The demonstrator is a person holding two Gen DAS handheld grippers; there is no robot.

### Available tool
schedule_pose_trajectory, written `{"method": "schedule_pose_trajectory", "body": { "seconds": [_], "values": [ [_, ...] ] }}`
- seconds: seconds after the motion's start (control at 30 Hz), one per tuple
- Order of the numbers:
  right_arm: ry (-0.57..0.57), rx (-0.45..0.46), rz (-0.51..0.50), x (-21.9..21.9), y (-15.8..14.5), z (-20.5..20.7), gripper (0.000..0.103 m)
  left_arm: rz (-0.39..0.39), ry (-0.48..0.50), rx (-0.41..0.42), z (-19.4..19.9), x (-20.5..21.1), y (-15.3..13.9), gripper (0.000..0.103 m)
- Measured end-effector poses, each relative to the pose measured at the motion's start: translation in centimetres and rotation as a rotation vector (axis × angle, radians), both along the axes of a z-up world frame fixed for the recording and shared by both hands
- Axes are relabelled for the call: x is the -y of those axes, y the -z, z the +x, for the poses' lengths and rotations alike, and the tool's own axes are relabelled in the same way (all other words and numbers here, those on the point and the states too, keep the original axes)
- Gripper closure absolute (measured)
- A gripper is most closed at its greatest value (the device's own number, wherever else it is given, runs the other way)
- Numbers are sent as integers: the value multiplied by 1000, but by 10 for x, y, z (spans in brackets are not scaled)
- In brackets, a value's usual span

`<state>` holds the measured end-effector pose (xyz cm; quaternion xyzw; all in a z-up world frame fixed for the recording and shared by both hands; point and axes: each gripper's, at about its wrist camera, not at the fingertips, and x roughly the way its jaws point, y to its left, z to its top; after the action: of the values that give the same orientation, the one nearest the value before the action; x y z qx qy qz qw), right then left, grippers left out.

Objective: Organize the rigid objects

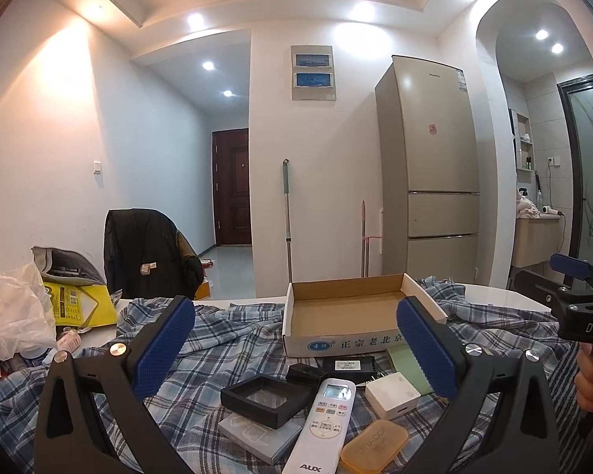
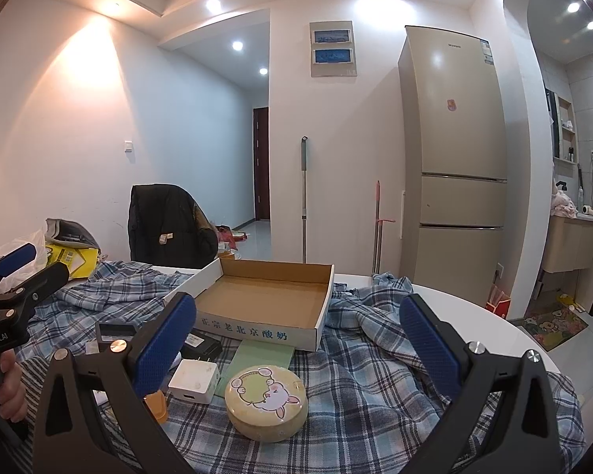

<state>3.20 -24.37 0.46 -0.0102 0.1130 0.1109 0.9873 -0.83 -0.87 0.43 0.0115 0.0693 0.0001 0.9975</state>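
Note:
An empty cardboard box (image 1: 348, 312) (image 2: 265, 296) sits on a blue plaid cloth. In front of it in the left wrist view lie a white AUX remote (image 1: 324, 422), a black square frame (image 1: 267, 397), a grey flat case (image 1: 259, 436), an orange soap-like bar (image 1: 373, 448), a white charger (image 1: 391, 393) and a black adapter (image 1: 348, 365). The right wrist view shows a round tin with a rabbit picture (image 2: 265, 401), the white charger (image 2: 195, 379) and a green card (image 2: 263, 355). My left gripper (image 1: 296, 345) is open above the items. My right gripper (image 2: 296, 345) is open above the tin.
A white plastic bag (image 1: 12, 312), a yellow packet (image 1: 79, 304) and a grey pouch (image 1: 65, 264) lie at the table's left. A chair with a black jacket (image 1: 146, 252) stands behind. A fridge (image 1: 431, 166) and mops (image 1: 286, 221) stand by the far wall.

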Motion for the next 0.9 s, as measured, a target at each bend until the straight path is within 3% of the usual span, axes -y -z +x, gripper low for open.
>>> {"method": "schedule_pose_trajectory", "body": {
  "seconds": [0.9],
  "values": [
    [3, 22, -13, -3, -2, -5, 0, -15, 6, -33, 6, -4, 2, 0]
  ]
}}
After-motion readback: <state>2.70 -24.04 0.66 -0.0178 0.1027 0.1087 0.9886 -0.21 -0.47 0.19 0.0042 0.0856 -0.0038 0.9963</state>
